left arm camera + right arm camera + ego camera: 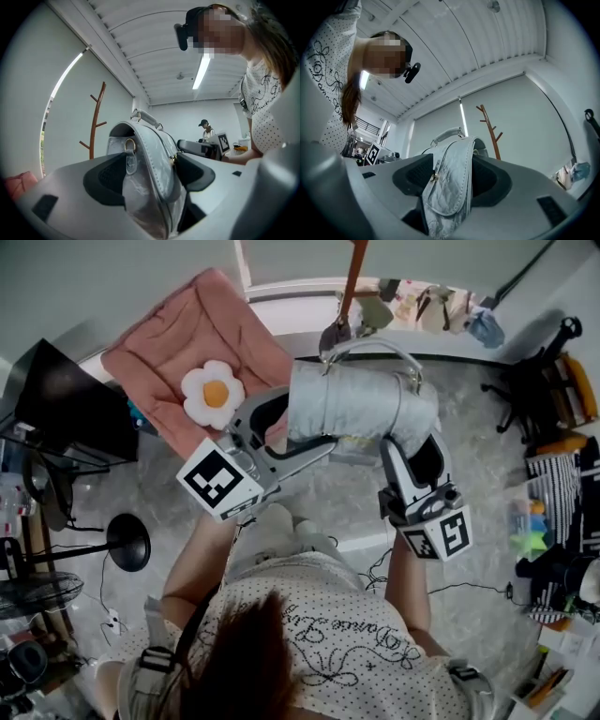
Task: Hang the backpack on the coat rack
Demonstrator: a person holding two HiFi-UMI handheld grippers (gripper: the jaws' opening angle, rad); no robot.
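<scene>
A silver-grey quilted backpack [361, 404] is held up in the air between both grippers, its top handle [373, 350] pointing toward the brown wooden coat rack [353, 282]. My left gripper [298, 432] is shut on the backpack's left end; the bag [150, 178] fills the space between its jaws. My right gripper [412, 442] is shut on the right end, with the quilted fabric [450, 187] pinched between its pads. The rack [95, 122] stands beyond the bag against the wall in the left gripper view, and its branches [490, 129] show behind the bag in the right gripper view.
A pink cushion [192, 352] with a fried-egg toy [214, 393] lies left of the rack. A black office chair [534, 381] and cluttered shelves [553, 521] stand at the right. A black lamp base [127, 542] sits on the floor at left. Another person [205, 129] stands in the background.
</scene>
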